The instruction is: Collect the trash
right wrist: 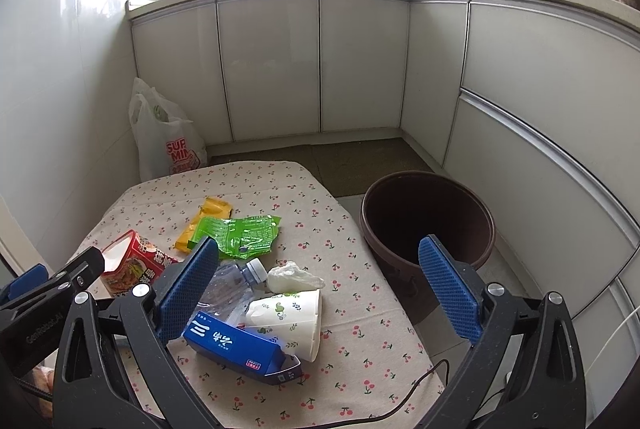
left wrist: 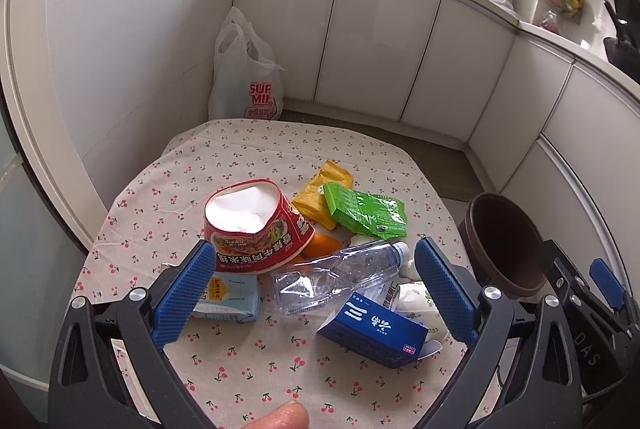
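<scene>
My biggest worry is the loose heap: the crushed clear plastic bottle point(left wrist: 340, 271) leans against the squashed red noodle cup point(left wrist: 256, 229) and the blue cardboard carton point(left wrist: 374, 329), so a careless pinch could drag a neighbour off the cherry-print tablecloth point(left wrist: 248, 369) instead of into the brown plastic bin point(right wrist: 426, 217) standing beside the table. My left gripper point(left wrist: 316, 293) hangs spread wide and empty with the bottle between its fingers, while my right gripper point(right wrist: 320, 289), also gaping and holding nothing, frames the floral paper cup point(right wrist: 292, 317), the bin just past its right finger.
</scene>
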`<state>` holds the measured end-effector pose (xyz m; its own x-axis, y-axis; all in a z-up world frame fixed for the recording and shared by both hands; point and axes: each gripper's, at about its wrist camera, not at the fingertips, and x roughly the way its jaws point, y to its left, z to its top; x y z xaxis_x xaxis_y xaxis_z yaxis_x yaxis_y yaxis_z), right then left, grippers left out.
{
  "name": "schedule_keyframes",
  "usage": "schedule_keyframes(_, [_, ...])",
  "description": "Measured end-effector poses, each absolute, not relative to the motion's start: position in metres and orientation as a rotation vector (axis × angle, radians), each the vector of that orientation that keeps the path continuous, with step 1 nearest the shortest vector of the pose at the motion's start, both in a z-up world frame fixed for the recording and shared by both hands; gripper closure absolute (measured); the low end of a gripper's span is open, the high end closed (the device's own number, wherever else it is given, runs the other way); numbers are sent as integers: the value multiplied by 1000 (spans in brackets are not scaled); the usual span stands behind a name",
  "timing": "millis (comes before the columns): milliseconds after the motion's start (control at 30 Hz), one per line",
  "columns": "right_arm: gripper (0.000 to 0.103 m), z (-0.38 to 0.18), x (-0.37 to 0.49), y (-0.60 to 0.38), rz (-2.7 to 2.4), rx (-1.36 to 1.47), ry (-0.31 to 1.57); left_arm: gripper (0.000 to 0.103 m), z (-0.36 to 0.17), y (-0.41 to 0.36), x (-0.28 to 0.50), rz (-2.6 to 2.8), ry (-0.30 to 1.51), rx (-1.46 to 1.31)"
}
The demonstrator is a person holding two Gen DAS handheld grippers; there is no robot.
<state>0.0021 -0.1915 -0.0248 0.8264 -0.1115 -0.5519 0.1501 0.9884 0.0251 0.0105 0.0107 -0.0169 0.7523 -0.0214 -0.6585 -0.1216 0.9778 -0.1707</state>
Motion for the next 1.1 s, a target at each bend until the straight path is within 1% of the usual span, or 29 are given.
schedule_keyframes(300, [7,-27,6,-194,-122,92,622,6,-25,17,16,67,761,-250])
schedule_keyframes(500, [7,-29,10,-196,-76,120,653,6,-40,37,28,95,837,-323])
schedule_keyframes(667, [7,-16,10,-198,-50,89,616,6,-51,45,37,83,888,-327])
schedule_keyframes(833, [7,17,12,-222,-59,157,520,6,-34,43,54,32,872,-318])
schedule_keyframes(900, [7,28,19,-240,-54,246,489,6,-16,40,68,-11,861,-335])
schedule_keyframes(1000, [7,28,31,-264,-59,332,503,6,16,28,93,-90,820,-323])
schedule_keyframes(1100, [7,12,39,-280,-111,331,536,6,20,5,129,-214,849,-273])
